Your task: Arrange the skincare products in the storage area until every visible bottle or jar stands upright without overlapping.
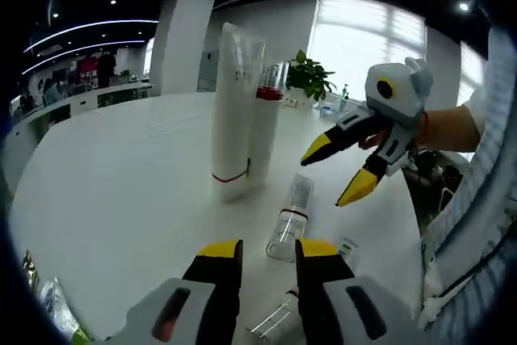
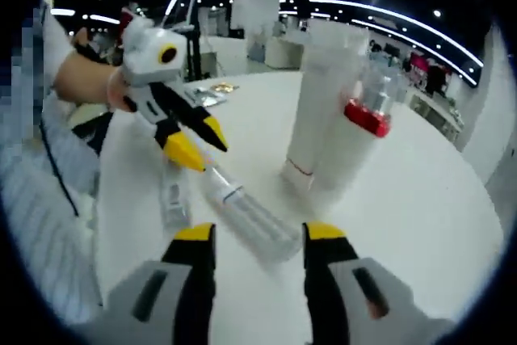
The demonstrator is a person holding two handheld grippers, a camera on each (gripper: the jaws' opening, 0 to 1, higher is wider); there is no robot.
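In the left gripper view we see our left gripper (image 1: 269, 252) with its yellow-tipped fingers (image 1: 220, 250) parted fairly wide and holding nothing. Just ahead of the gap, a clear bottle (image 1: 291, 220) lies on its side on the white table (image 1: 105, 175). Another small clear item (image 1: 273, 319) lies between the fingers near their base; we cannot tell what it is. Farther ahead, two tall white tubes (image 1: 234, 115) stand upright and touching, the right one with a red band (image 1: 269, 94) under a clear cap. The right gripper (image 1: 339, 171) hangs above the table to the right of the tubes, held by a hand (image 1: 440, 128), its fingers spread and empty. In the right gripper view, the right gripper (image 2: 255, 236) is also well open, with a clear bottle (image 2: 246, 212) lying slantwise, one end reaching into the gap between the tips. A second clear bottle (image 2: 174, 195) lies ahead of the left finger. The tubes (image 2: 323, 107) stand ahead and to the right. The left gripper (image 2: 194, 141) hovers over the lying bottles, open. A potted plant (image 1: 309, 78) stands far behind the tubes.
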